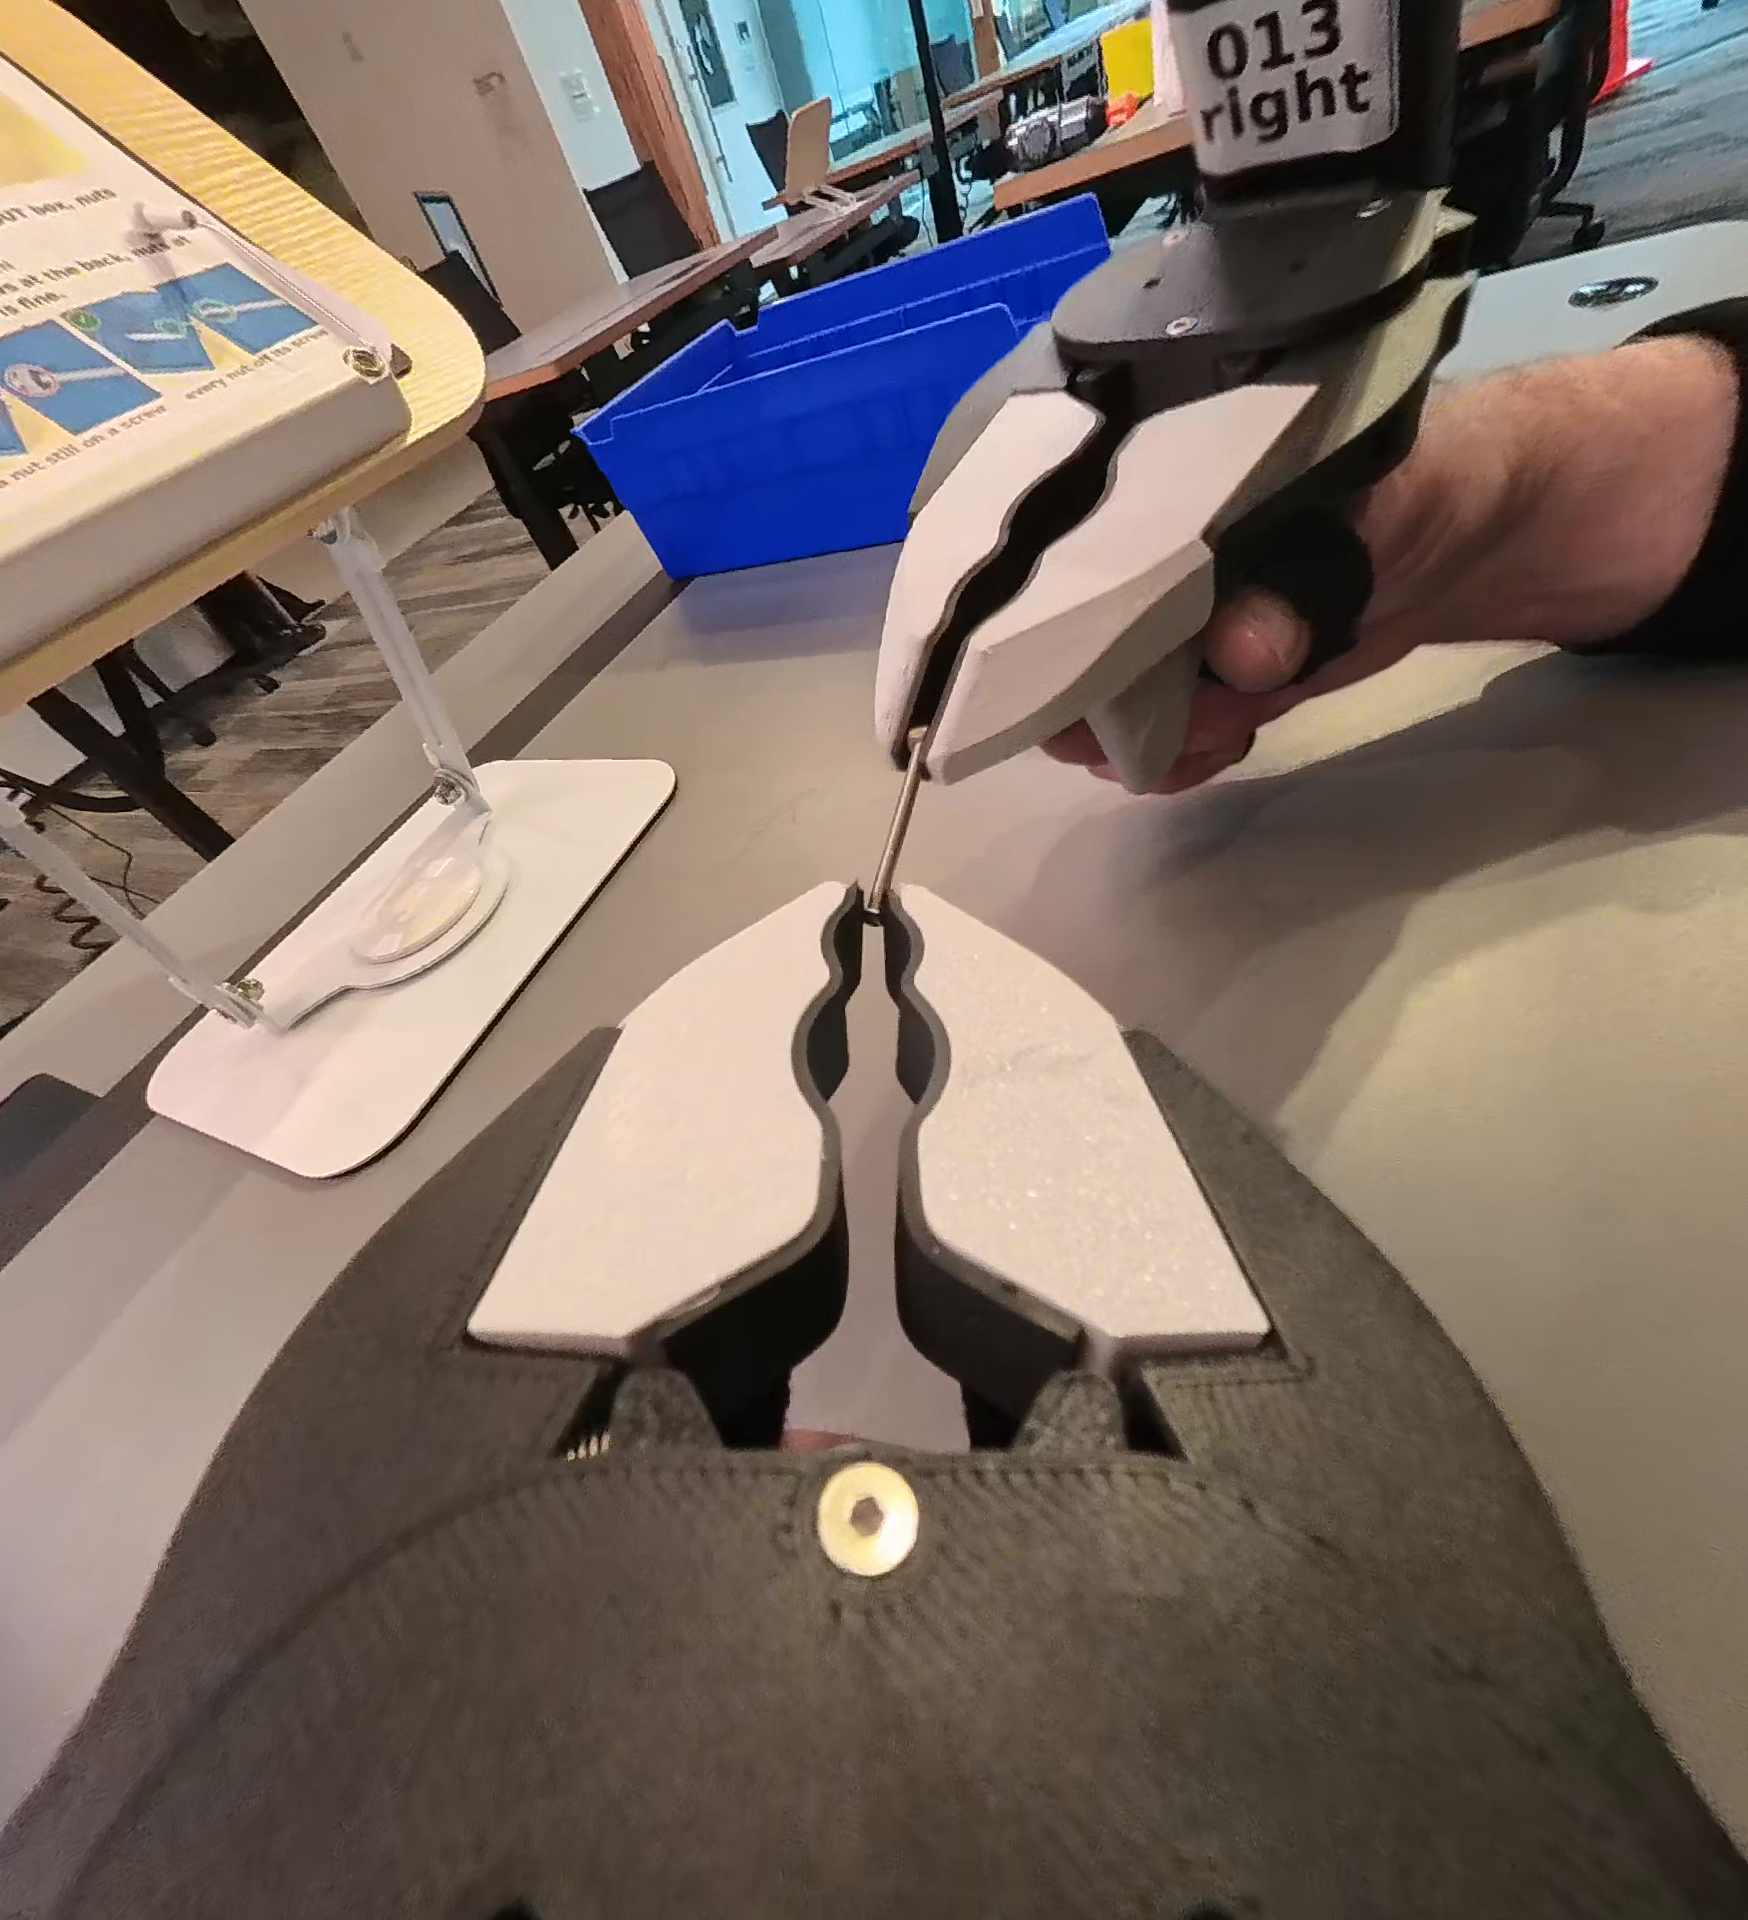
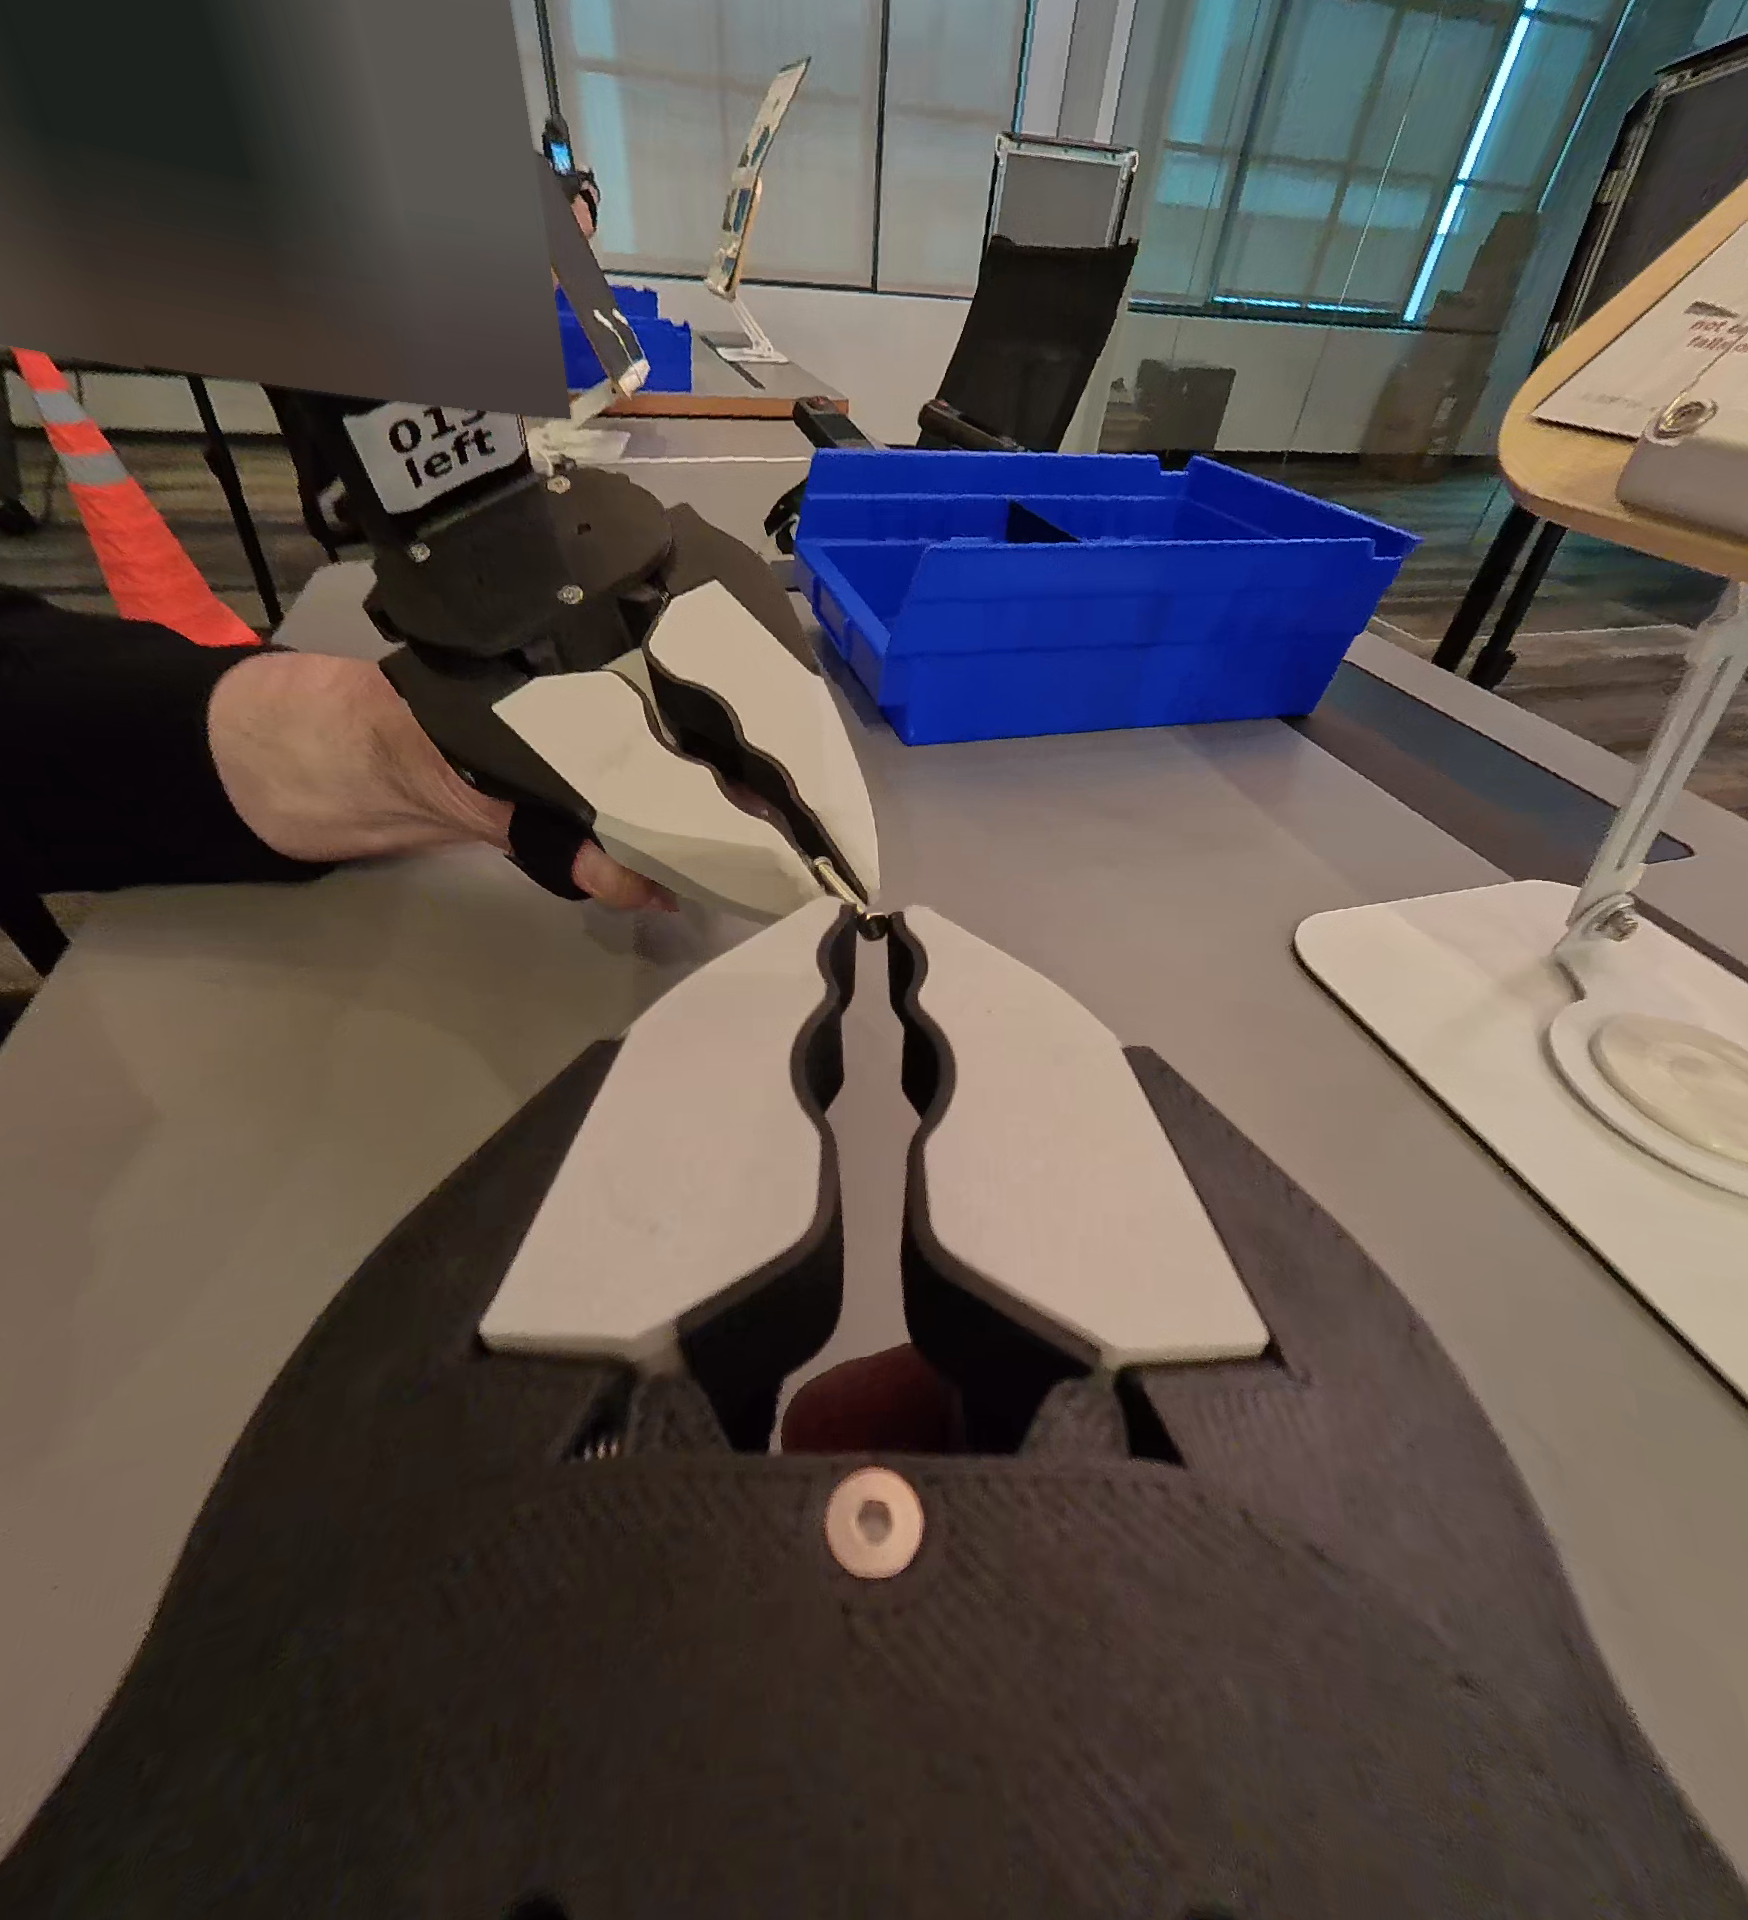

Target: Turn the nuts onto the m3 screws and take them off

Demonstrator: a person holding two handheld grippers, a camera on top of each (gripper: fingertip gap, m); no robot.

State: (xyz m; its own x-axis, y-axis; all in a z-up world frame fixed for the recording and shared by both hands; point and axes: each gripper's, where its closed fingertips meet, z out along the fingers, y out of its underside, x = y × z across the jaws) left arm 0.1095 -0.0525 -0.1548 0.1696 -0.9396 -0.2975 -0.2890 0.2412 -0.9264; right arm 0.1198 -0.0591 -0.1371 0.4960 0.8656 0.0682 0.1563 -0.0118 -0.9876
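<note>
A thin silver M3 screw [image 1: 893, 831] hangs in the air between my two grippers, above the grey table [image 1: 1421, 1039]. My left gripper [image 1: 870, 916] is shut on its lower end, where a small dark nut [image 1: 870, 914] sits between the tips. My right gripper [image 1: 914, 750] comes down from the upper right, held by a hand, and is shut on the screw's head end. In the right wrist view my right gripper [image 2: 872, 921] pinches the dark head end. The left gripper [image 2: 844, 888] meets it tip to tip from the left, with the short, foreshortened screw [image 2: 831, 879] between them.
A blue bin [image 1: 797, 457] [image 2: 1109, 644] stands on the table behind the grippers. An instruction board on a clear stand with a white base plate [image 1: 413, 966] [image 2: 1576, 1039] stands to one side. An orange cone [image 2: 122, 520] stands on the floor beyond the table. The tips of both grippers are at nearly the same place.
</note>
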